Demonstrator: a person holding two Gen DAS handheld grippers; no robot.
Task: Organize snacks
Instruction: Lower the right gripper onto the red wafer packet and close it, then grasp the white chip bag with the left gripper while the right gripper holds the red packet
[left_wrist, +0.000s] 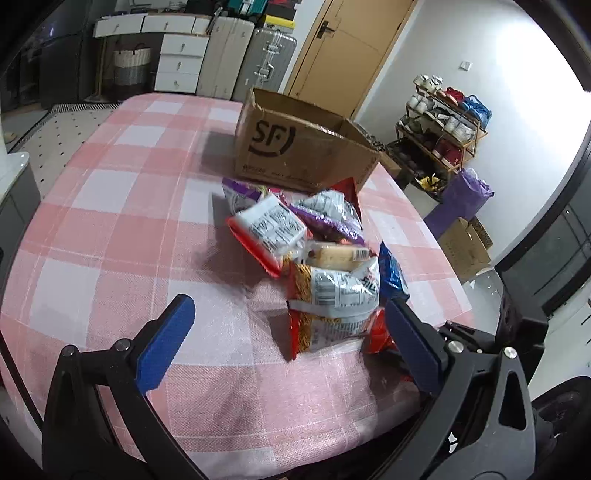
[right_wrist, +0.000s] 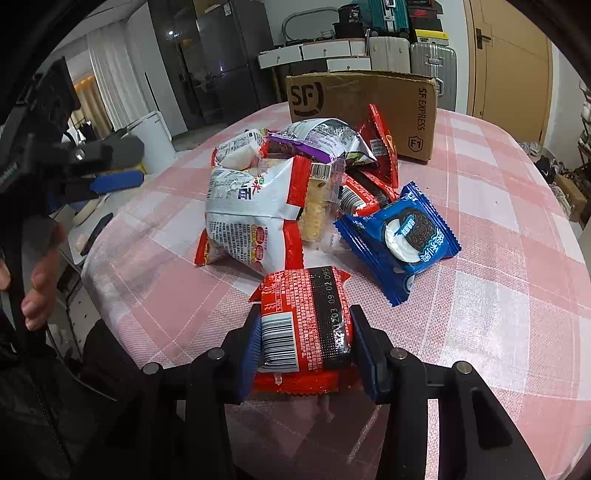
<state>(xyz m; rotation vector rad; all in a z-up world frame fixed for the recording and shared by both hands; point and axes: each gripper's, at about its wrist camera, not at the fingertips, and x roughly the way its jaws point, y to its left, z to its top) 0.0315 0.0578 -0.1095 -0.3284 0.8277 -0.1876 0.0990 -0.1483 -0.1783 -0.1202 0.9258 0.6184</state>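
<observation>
A pile of snack packets (left_wrist: 314, 251) lies on the pink checked tablecloth in front of an open cardboard SF box (left_wrist: 299, 147). My left gripper (left_wrist: 288, 314) is open and empty, its blue fingers either side of the pile's near end, just above the cloth. In the right wrist view my right gripper (right_wrist: 304, 339) is shut on a small red packet (right_wrist: 306, 317) with a barcode, at the near edge of the pile (right_wrist: 258, 199). A blue Oreo packet (right_wrist: 402, 232) lies right of it. The box (right_wrist: 362, 107) stands behind the pile.
The table (left_wrist: 110, 206) has rounded edges. A shoe rack (left_wrist: 439, 129) and a purple bag (left_wrist: 461, 199) stand on the floor to the right. Drawers and suitcases (left_wrist: 229, 59) line the back wall. The left gripper also shows in the right wrist view (right_wrist: 110, 177) at the left.
</observation>
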